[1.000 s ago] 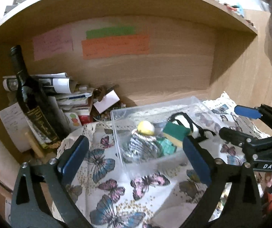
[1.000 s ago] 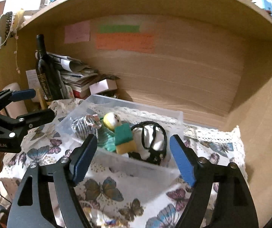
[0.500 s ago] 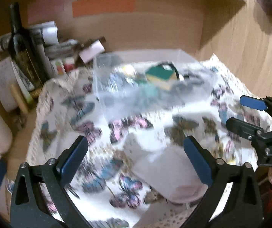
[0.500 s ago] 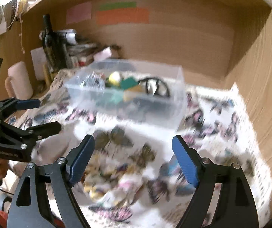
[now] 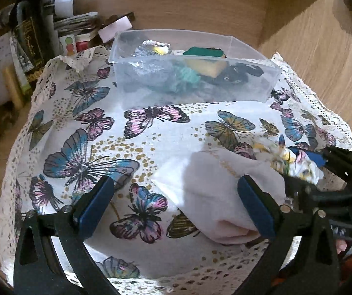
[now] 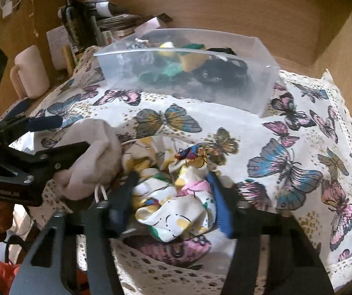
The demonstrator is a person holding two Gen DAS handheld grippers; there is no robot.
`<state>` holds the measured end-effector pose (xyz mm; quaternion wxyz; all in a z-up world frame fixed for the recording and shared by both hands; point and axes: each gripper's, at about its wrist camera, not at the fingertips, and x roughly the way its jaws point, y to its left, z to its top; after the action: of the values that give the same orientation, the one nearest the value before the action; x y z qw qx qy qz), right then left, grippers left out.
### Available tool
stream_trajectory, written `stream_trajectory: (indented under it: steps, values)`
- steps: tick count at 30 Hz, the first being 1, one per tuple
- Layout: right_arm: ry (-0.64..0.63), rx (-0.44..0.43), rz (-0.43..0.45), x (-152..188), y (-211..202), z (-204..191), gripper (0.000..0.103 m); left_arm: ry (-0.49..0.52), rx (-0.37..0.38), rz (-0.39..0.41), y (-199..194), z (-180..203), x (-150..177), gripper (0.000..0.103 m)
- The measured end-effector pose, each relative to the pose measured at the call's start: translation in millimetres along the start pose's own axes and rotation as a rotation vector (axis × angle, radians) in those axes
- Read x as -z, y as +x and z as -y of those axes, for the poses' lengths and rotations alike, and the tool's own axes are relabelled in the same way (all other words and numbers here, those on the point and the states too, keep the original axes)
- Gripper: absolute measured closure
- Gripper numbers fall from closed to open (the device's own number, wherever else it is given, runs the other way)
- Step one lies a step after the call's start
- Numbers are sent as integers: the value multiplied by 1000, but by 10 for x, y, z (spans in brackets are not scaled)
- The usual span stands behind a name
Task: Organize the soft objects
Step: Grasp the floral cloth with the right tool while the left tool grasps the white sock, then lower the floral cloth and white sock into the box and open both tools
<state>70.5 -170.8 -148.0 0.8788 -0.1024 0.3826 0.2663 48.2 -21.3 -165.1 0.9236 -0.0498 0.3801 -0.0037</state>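
A clear plastic bin (image 5: 195, 83) (image 6: 262, 91) at the back of the butterfly cloth holds a green-and-yellow sponge (image 5: 204, 57), a teal item and a black item. A pale pink cloth (image 5: 215, 189) (image 6: 90, 147) lies at the near edge. My left gripper (image 5: 176, 204) is open above it, and its right finger overlaps the cloth. A crumpled white patterned cloth (image 6: 176, 201) (image 5: 299, 164) lies beside it. My right gripper (image 6: 171, 196) has its fingers on both sides of this cloth, touching it.
A dark wine bottle (image 5: 32, 36) (image 6: 74, 22), stacked papers (image 5: 77, 22) and a cream mug (image 6: 31, 73) stand at the back left. Wooden shelf walls close the back and right. The butterfly tablecloth (image 5: 131, 132) covers the surface.
Both grippers tilted down and pulled back from the bin toward the near edge. The right gripper closed in around the patterned cloth. The left now hovers over the pink cloth.
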Motion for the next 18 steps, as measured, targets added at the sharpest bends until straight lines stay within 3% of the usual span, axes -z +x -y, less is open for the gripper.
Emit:
stream_trajectory:
  steps: [3,6,8,9,11,14,18]
  values:
    - [15,8,3,6,-40,67,82,-9,42,-9,23,-20,-14,5]
    - [15,44,27,-5,-101,85,84,-4,78,-19,34,-5,-24,18]
    - [22,56,47,-36,-156,113,84,23,93,-16,29,51,-26,35]
    - [29,56,58,-55,-187,132,84,37,97,-16,29,85,-27,38]
    - [38,63,77,-87,-234,159,84,57,124,-18,39,135,-29,59]
    - [45,82,107,-131,-319,200,84,56,140,-16,51,151,-52,79]
    - [49,94,141,-205,-409,240,84,48,131,2,6,145,-107,84]
